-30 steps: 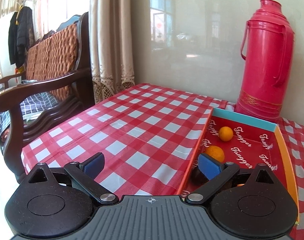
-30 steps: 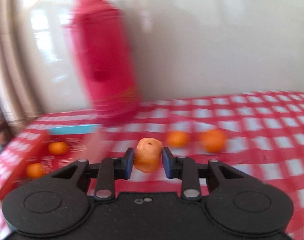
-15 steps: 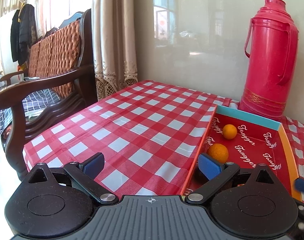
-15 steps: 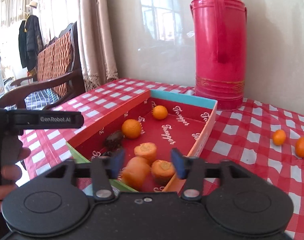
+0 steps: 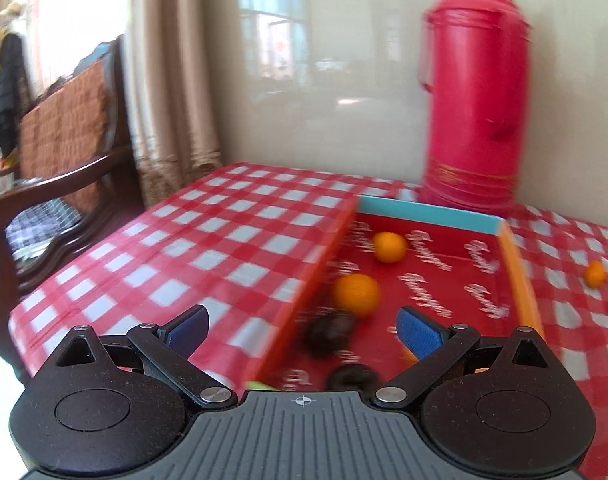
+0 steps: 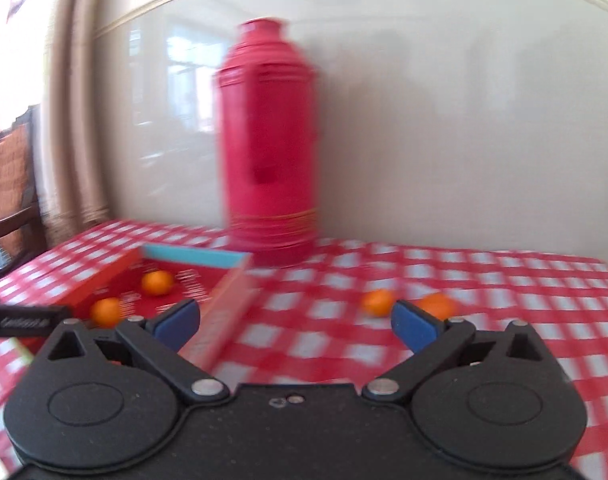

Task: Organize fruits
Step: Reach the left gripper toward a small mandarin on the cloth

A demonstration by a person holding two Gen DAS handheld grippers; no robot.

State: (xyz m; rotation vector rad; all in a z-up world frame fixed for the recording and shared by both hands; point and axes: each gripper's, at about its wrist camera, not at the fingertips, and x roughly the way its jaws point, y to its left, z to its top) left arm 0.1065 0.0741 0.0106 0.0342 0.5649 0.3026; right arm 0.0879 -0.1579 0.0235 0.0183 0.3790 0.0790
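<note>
- Fruits are lying in two places: two small oranges are resting inside the red box (image 5: 519, 280), the farther orange (image 5: 389, 246) near its blue end wall and the nearer orange (image 5: 355, 294) beside the left wall, while two loose oranges are sitting on the checked table (image 6: 483, 344) to the right of the box.
- Two dark, rounded items (image 5: 331, 331) are also lying in the box's near end; blur is making it hard to say what they are.
- The right gripper (image 6: 296, 326) is hanging above the table with its jaws spread wide and nothing between them, pointing toward the left loose orange (image 6: 377, 302) and the right loose orange (image 6: 437, 304).
- The left gripper (image 5: 302, 326) is hovering over the box's near left wall, its jaws also spread and holding nothing.
- A tall red thermos (image 6: 270, 140) is standing against the wall just behind the box.
- The step in hand is probably fetching a loose orange with the right gripper. Doing it well is calling for centring the jaws on one fruit, coming down low enough to meet its widest part, and closing gently so that it is not rolling away or nudging its neighbour.
- Both views are smeared by motion, so edges are looking soft. The box's near end is hiding behind the gripper bodies, and an orange patch beside the left gripper's right jaw is too covered to identify.
</note>
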